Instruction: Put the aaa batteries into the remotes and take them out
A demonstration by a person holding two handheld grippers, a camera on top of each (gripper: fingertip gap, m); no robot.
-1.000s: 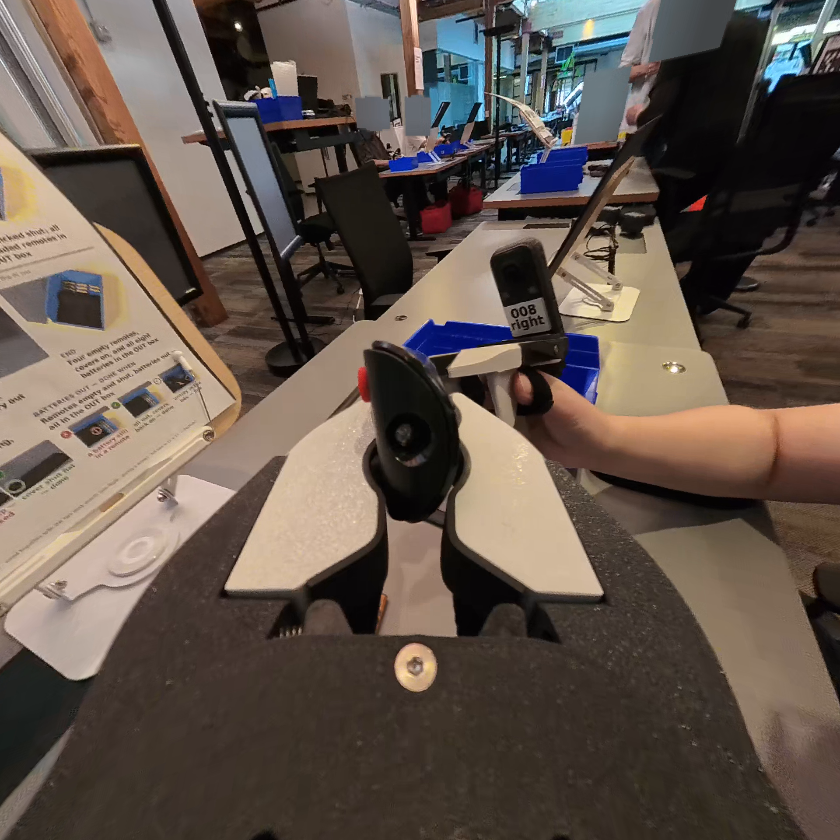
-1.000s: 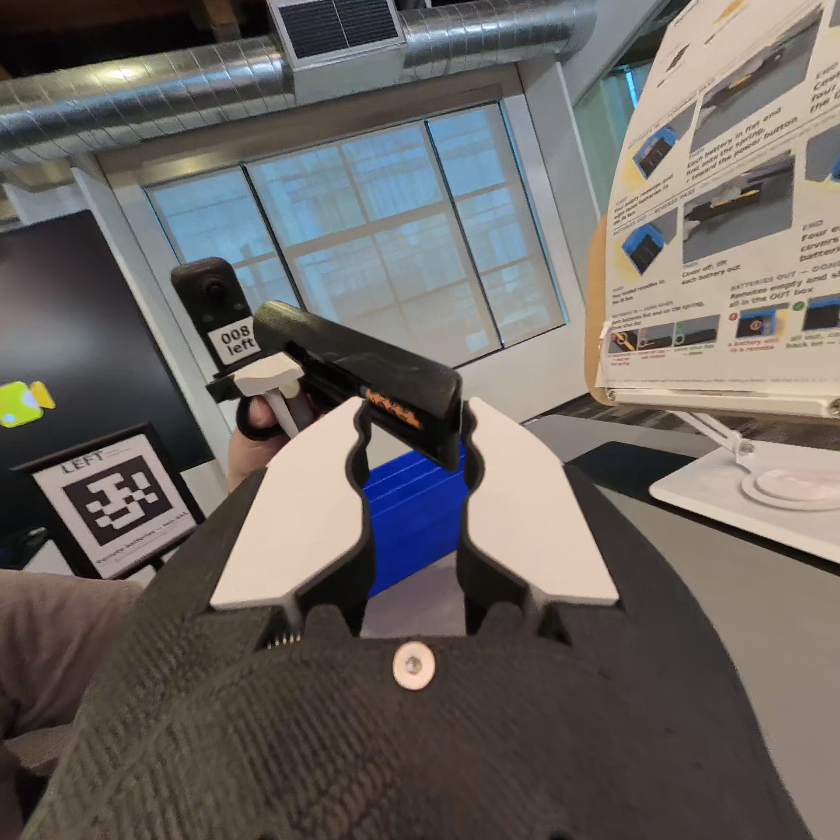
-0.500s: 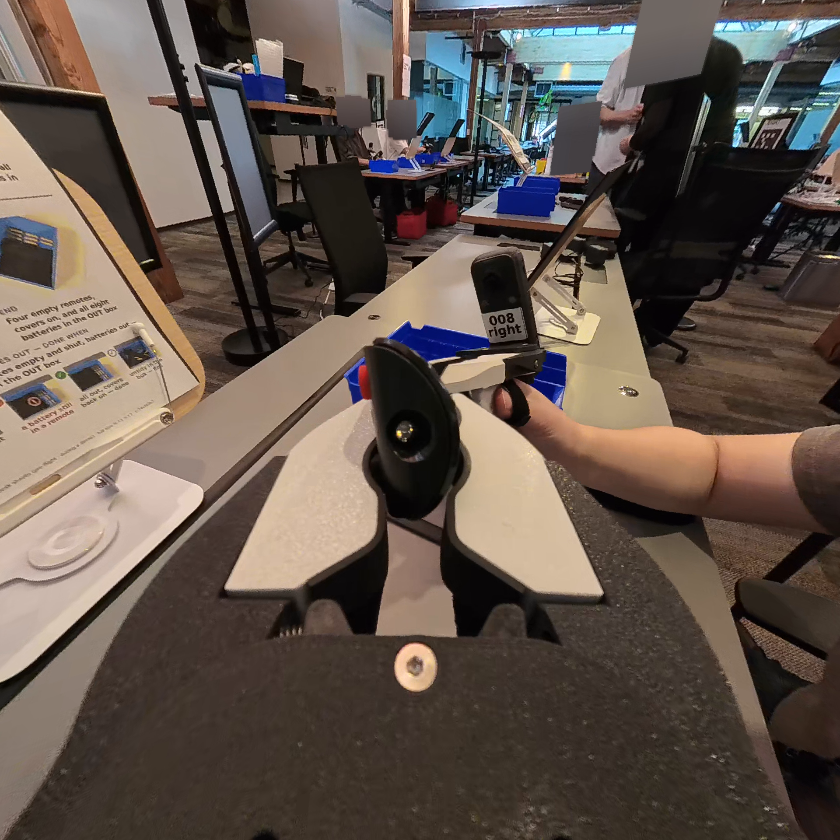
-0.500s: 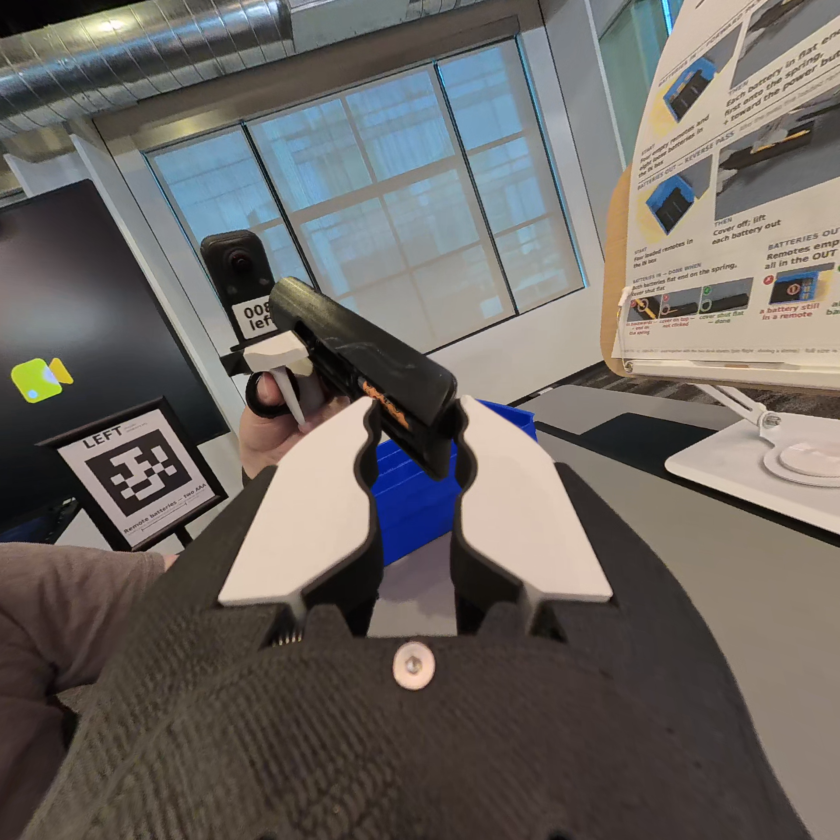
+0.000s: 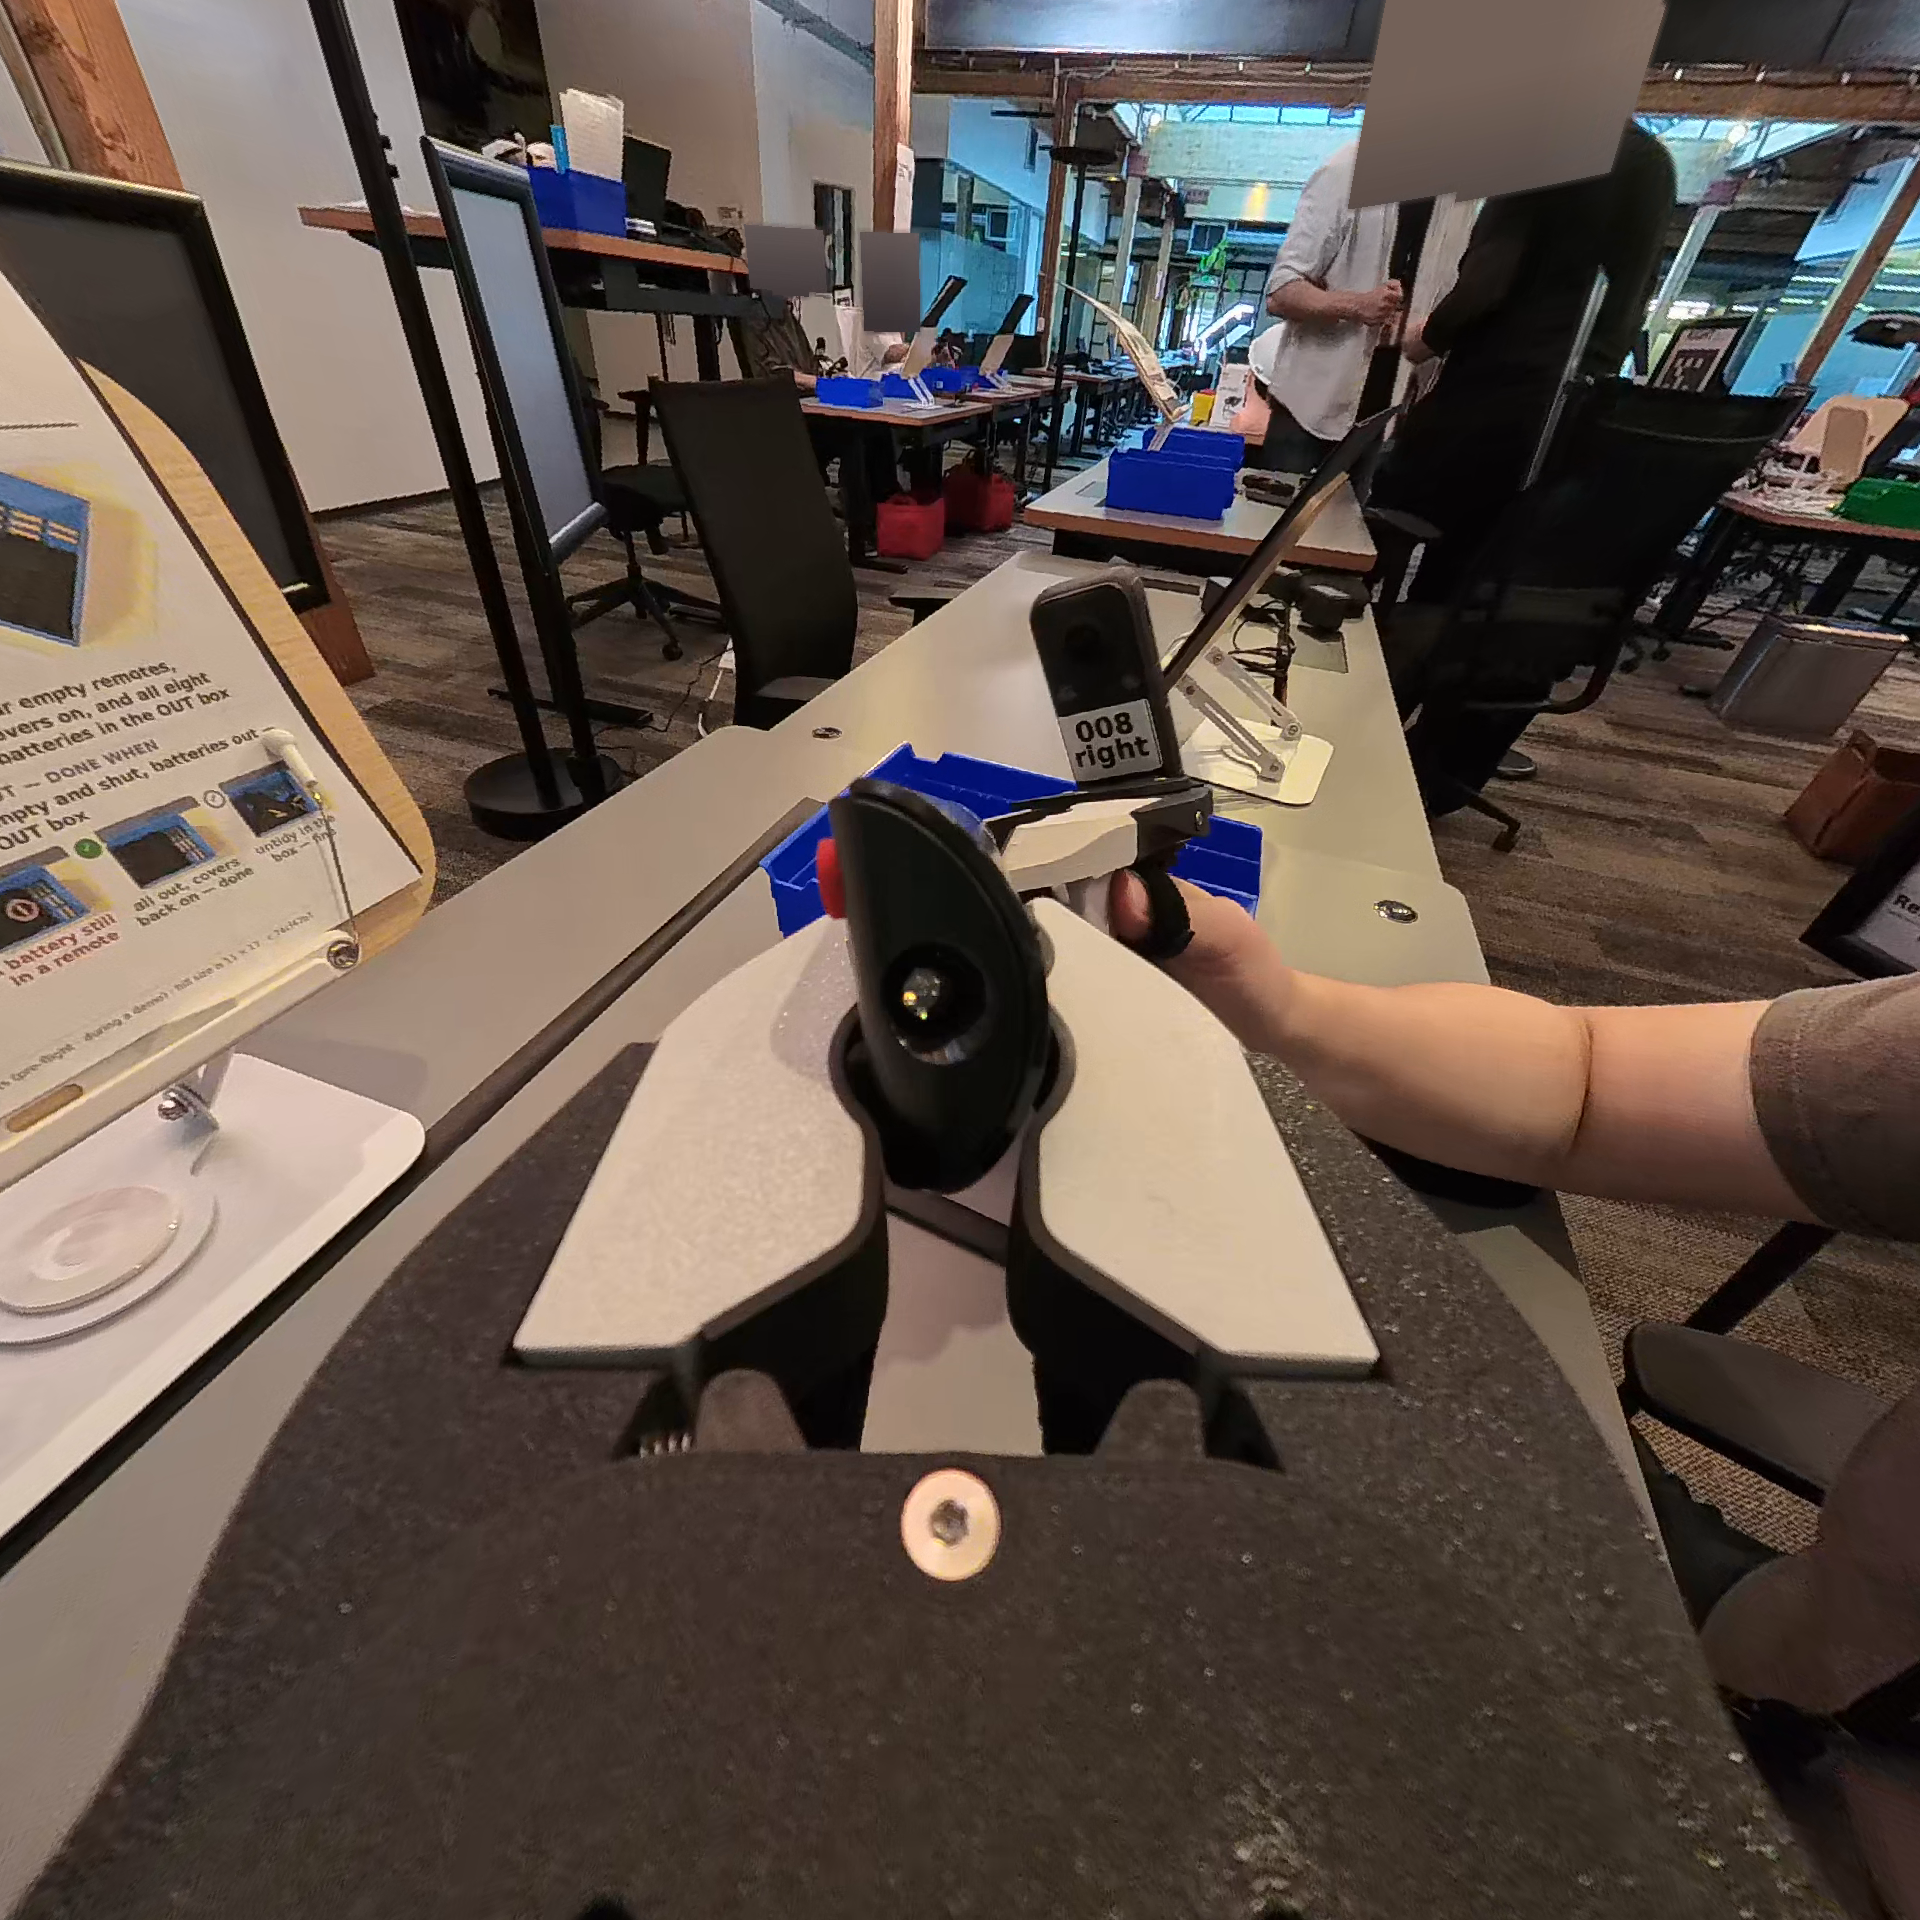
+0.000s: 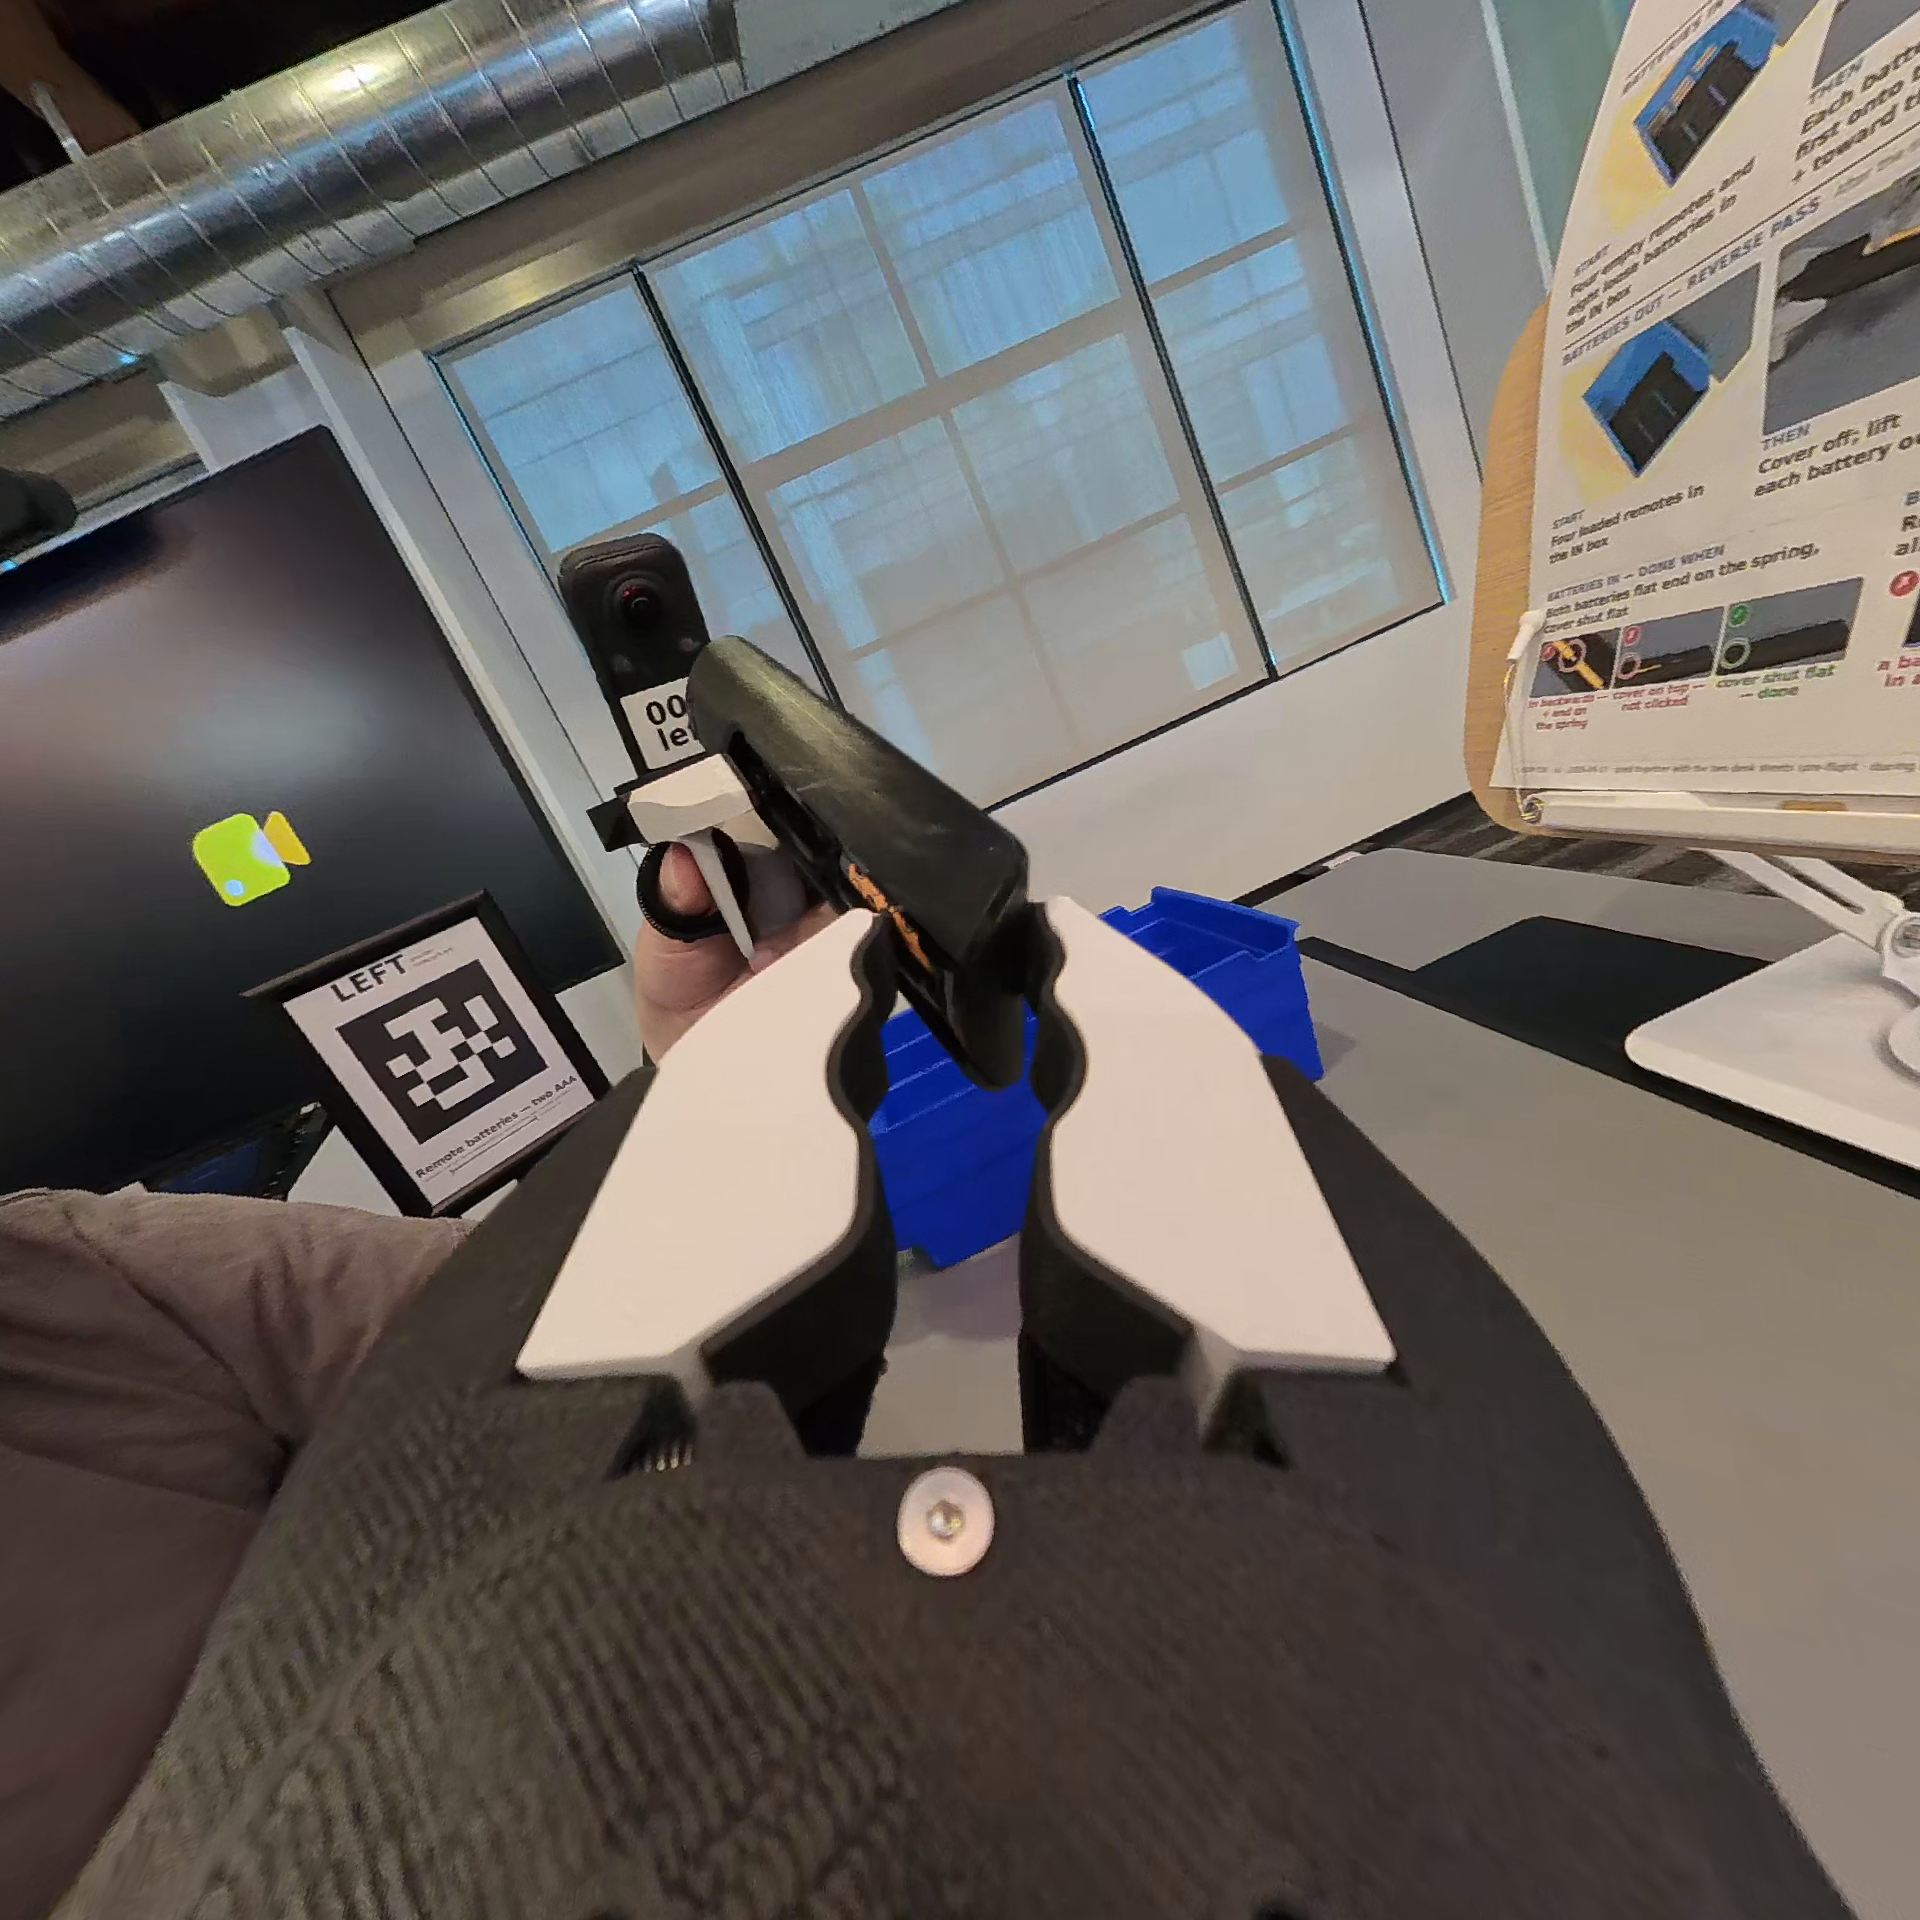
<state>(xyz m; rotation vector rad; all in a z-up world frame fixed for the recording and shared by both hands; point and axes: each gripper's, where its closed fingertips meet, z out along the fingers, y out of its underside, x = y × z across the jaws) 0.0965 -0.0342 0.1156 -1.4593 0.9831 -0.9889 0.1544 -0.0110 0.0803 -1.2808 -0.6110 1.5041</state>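
A black remote point(image 5: 935, 935) is held in the air between both grippers. In the left wrist view I see its front end, with a round lens and a red button on the side. My left gripper point(image 5: 940, 1013) is shut on this end. In the right wrist view the remote point(image 6: 883, 790) slants up and to the left, and something orange shows in its open underside. My right gripper point(image 6: 956, 966) is shut on its lower end. The other gripper's handle and a hand show behind the remote in each view.
A blue bin point(image 5: 1216, 852) stands on the grey table point(image 5: 1039, 644) behind the remote; it also shows in the right wrist view point(image 6: 1216, 956). An instruction board on a white stand point(image 5: 156, 779) is at the left. A framed marker sign point(image 6: 436, 1039) and dark screen stand beyond.
Both grippers keep their hold on the remote. In the right wrist view the remote has tilted steeper and come lower between the fingers. The background has shifted in both views.
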